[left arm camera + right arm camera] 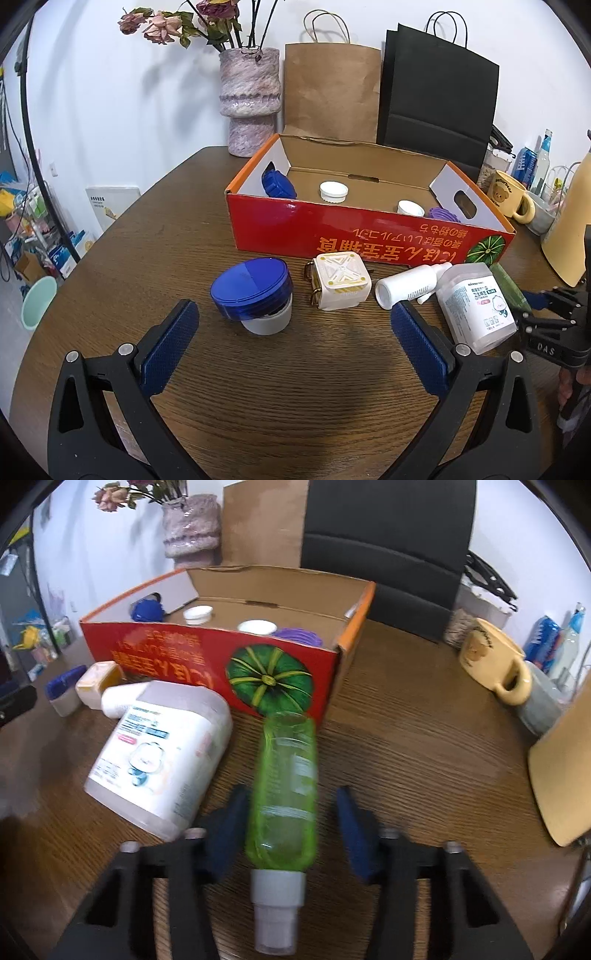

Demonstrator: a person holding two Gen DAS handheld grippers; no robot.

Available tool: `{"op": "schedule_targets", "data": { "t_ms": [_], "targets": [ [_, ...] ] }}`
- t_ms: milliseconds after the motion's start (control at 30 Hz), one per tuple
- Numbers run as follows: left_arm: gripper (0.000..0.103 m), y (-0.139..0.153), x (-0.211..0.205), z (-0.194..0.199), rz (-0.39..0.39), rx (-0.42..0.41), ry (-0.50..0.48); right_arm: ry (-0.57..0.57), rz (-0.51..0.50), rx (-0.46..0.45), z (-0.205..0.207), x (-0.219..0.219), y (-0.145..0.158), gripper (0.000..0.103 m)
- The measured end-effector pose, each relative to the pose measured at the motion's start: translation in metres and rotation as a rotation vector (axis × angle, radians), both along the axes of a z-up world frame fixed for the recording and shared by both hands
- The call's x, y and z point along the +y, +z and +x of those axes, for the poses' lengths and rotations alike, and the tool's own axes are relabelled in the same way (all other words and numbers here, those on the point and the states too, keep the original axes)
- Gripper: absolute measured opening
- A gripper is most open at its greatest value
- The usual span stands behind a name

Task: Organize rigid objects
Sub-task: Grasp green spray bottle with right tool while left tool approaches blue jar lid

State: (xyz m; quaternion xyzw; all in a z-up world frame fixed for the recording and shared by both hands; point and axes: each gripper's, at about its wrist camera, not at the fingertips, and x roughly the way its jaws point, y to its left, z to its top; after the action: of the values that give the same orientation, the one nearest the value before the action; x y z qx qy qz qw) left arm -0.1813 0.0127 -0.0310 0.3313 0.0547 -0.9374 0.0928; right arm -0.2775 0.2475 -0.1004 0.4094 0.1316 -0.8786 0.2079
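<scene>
A green transparent bottle (286, 775) lies on the wooden table, cap towards me, between the fingers of my right gripper (291, 794). The pads stand apart from its sides, so the gripper is open. Left of it lies a white cotton-bud container (162, 753). The red cardboard box (369, 232) holds a blue lid (279, 184), two white caps (333, 192) and a purple lid (443, 214). My left gripper (293, 314) is open and empty, just short of a blue-lidded jar (251, 288). A cream square case (341, 282) and a white bottle (406, 286) lie beside it.
Behind the box stand a pink vase (249, 99) with dried flowers, a brown paper bag (332, 92) and a black bag (437, 96). A yellow mug (495, 664) and a tan board (565, 771) are at the right. The table edge curves away on the left.
</scene>
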Motion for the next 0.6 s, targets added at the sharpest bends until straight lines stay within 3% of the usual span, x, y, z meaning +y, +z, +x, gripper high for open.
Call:
{"op": "schedule_targets", "data": {
  "t_ms": [300, 600],
  "targets": [
    [0.103, -0.001, -0.003, -0.001, -0.005, -0.014, -0.011, -0.069, -0.05, 0.119, 0.022, 0.008, 0.017, 0.034],
    [0.103, -0.016, -0.019, -0.012, -0.001, -0.094, -0.013, -0.092, -0.087, 0.203, 0.043, 0.002, 0.031, 0.034]
  ]
}}
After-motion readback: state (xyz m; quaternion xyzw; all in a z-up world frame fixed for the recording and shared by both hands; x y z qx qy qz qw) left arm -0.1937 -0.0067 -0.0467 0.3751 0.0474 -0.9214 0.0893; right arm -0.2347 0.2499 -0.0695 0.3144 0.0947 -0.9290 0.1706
